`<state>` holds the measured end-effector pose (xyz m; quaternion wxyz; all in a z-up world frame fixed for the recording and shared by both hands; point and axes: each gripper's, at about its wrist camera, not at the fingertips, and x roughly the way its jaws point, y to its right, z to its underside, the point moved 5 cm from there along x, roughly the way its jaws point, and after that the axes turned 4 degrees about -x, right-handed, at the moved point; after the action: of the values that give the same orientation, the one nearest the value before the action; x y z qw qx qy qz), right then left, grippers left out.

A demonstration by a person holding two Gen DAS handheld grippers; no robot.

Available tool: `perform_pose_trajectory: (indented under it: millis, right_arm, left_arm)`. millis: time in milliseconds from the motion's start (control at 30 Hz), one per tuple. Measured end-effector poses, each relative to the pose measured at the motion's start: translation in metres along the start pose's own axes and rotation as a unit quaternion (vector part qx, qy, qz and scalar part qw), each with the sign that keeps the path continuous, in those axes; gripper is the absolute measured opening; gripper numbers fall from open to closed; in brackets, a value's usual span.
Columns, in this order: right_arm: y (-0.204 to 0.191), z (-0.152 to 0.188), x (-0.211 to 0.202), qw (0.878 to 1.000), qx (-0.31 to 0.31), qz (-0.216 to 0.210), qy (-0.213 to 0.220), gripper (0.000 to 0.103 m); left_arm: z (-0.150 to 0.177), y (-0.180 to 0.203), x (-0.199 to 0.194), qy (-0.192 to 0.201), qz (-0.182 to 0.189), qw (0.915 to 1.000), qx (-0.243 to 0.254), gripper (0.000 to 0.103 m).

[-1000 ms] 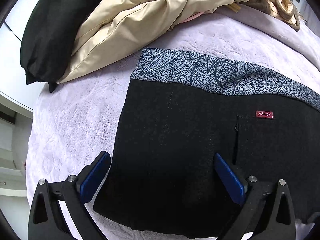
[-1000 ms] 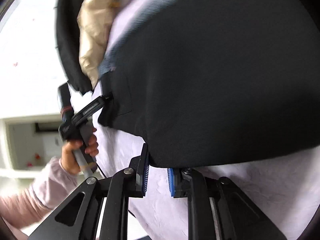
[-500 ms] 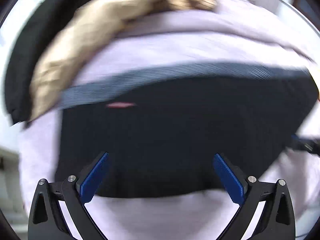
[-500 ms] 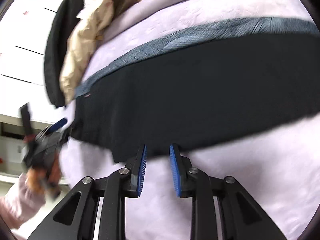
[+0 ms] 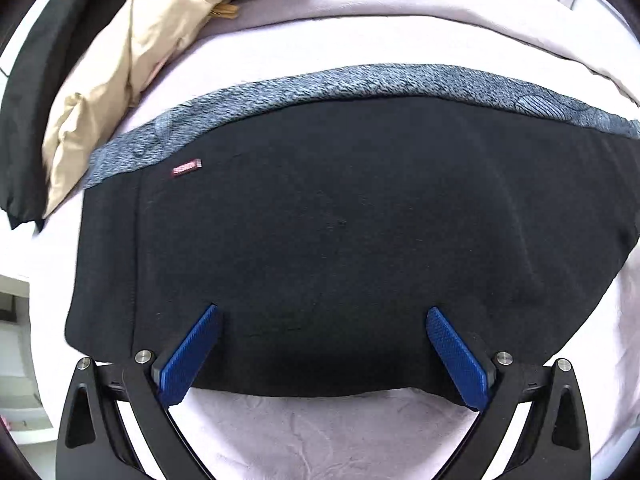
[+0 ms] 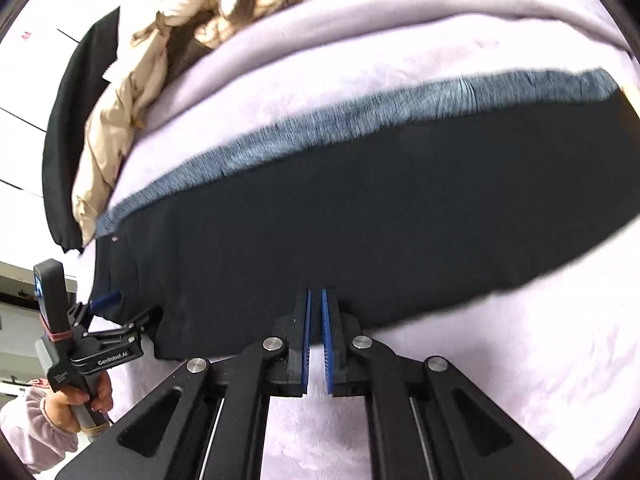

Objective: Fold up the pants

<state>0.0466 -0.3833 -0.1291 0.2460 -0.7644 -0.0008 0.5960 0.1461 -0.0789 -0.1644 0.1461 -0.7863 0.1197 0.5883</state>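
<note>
Black pants point(image 5: 340, 240) with a grey patterned waistband point(image 5: 360, 80) and a small red label point(image 5: 186, 167) lie folded flat on a pale lilac blanket point(image 5: 320, 432). My left gripper point(image 5: 324, 320) is open wide, its blue pads over the pants' near edge, holding nothing. In the right wrist view the pants point(image 6: 360, 232) stretch across the bed. My right gripper point(image 6: 315, 300) is shut with a narrow slit between its pads, its tips at the near hem, gripping nothing visible. The left gripper point(image 6: 120, 308) shows at the pants' left corner.
A beige padded jacket point(image 5: 132, 64) and a black garment point(image 5: 36, 92) lie at the bed's far left. A raised fold of the blanket point(image 6: 400, 20) runs behind the pants. White cabinets point(image 5: 16, 340) stand left of the bed.
Both views swung and settled. The left gripper shifted right along the near hem, so the label now sits at left. The right gripper closed further and stands at the hem.
</note>
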Motion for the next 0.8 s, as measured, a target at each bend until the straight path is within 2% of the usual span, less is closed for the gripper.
perform_pose_trajectory:
  millis: [67,100,233,300,333,367,500,567,700,767,800]
  right_arm:
    - [0.002,0.002,0.020,0.999,0.014,0.004,-0.036,0.023]
    - [0.001,0.006,0.031,0.998,0.021,0.008,-0.055,0.022]
    - [0.006,0.017,0.018,0.998,0.046,0.005,-0.047,0.023]
    - [0.011,0.025,0.005,0.997,0.056,0.016,-0.055,0.036]
    - [0.014,0.029,0.001,0.996,0.060,0.020,-0.059,0.050]
    - [0.015,0.035,-0.004,0.996,0.067,0.019,-0.062,0.056]
    - [0.019,0.051,-0.025,0.994,0.083,0.019,-0.064,0.057]
    - [0.019,0.055,-0.032,0.994,0.087,0.021,-0.062,0.067]
    - [0.018,0.061,-0.041,0.993,0.096,0.024,-0.059,0.069]
    - [0.015,0.062,-0.047,0.993,0.101,0.023,-0.054,0.081]
    - [0.015,0.062,-0.050,0.993,0.102,0.024,-0.049,0.083]
  left_arm:
    - [0.002,0.002,0.001,-0.009,-0.011,0.9999,-0.001,0.103]
    - [0.004,0.003,-0.001,-0.013,-0.013,0.9998,-0.005,0.103]
    - [0.009,0.014,-0.022,-0.007,-0.007,0.9999,0.006,0.103]
    - [0.013,0.020,-0.031,-0.012,0.001,0.9999,0.011,0.103]
    - [0.016,0.022,-0.035,-0.016,0.006,0.9998,0.008,0.103]
    - [0.020,0.019,-0.043,-0.022,0.012,0.9997,0.005,0.103]
    - [0.039,0.040,-0.062,-0.042,0.014,0.9990,-0.008,0.103]
    - [0.047,0.050,-0.070,-0.047,0.023,0.9985,-0.014,0.103]
    - [0.059,0.067,-0.088,-0.049,0.035,0.9980,-0.019,0.103]
    - [0.061,0.073,-0.096,-0.052,0.041,0.9975,-0.023,0.103]
    - [0.061,0.073,-0.098,-0.054,0.042,0.9973,-0.026,0.103]
